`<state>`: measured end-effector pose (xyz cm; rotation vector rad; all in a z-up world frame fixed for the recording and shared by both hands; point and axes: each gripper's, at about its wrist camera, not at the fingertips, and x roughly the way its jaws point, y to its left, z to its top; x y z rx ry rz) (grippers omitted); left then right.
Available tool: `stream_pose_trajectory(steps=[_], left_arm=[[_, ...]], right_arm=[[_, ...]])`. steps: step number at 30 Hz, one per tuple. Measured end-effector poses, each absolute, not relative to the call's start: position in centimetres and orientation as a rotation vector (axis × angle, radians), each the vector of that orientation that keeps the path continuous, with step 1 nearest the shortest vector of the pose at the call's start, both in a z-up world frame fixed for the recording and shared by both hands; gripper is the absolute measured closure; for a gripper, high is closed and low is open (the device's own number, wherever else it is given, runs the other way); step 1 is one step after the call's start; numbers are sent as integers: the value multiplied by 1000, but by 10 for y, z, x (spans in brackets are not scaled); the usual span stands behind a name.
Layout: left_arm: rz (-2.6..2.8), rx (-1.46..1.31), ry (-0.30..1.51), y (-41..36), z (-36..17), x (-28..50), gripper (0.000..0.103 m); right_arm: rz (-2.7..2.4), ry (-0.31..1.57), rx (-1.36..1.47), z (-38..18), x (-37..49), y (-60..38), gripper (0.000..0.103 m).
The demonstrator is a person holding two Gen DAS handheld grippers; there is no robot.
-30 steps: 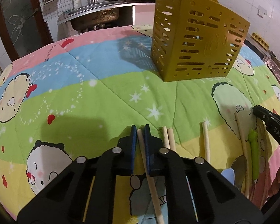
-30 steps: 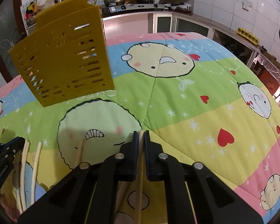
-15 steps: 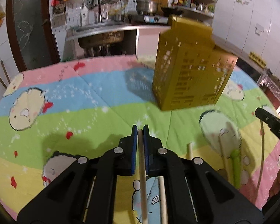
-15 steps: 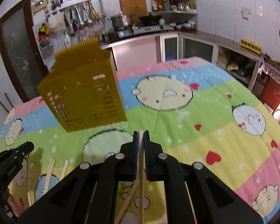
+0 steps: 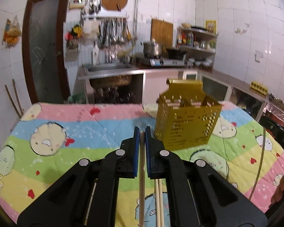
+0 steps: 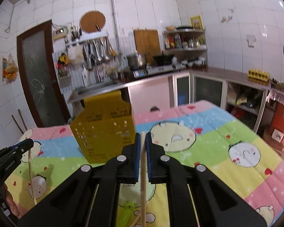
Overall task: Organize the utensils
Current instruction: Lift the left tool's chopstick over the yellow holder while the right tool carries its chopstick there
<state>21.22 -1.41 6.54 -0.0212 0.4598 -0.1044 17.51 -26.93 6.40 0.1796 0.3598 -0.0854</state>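
My left gripper (image 5: 142, 132) is shut on a wooden chopstick (image 5: 141, 179) and holds it well above the quilt. My right gripper (image 6: 142, 137) is shut on another wooden chopstick (image 6: 143, 179), also lifted. A yellow perforated utensil holder (image 5: 187, 121) stands upright on the table ahead and right of the left gripper; in the right wrist view the holder (image 6: 104, 130) is ahead and left. Two more chopsticks (image 5: 159, 200) lie on the quilt below the left gripper. A green-handled utensil (image 6: 127, 211) lies below the right gripper.
The table carries a colourful cartoon quilt (image 5: 66, 132). The right gripper (image 5: 280, 134) shows at the right edge of the left wrist view, the left gripper (image 6: 9, 157) at the left edge of the right one. Kitchen counter and sink (image 5: 111, 71) stand behind.
Both grippers have risen high off the quilt, each carrying its chopstick. The yellow holder now looks smaller and farther, with its open top visible.
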Motion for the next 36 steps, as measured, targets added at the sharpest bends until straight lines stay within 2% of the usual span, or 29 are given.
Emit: stream_pose_trajectory(steps=[9, 19, 36], left_arm=[[-75, -43, 375, -2, 67, 189, 98], [-108, -65, 305, 0, 93, 179, 98], [-137, -90, 234, -18, 123, 230, 98]], right_arm=[[-87, 288, 159, 67, 153, -265, 97], [-100, 200, 147, 89, 148, -266, 97], [-91, 132, 83, 120, 188, -259, 97]])
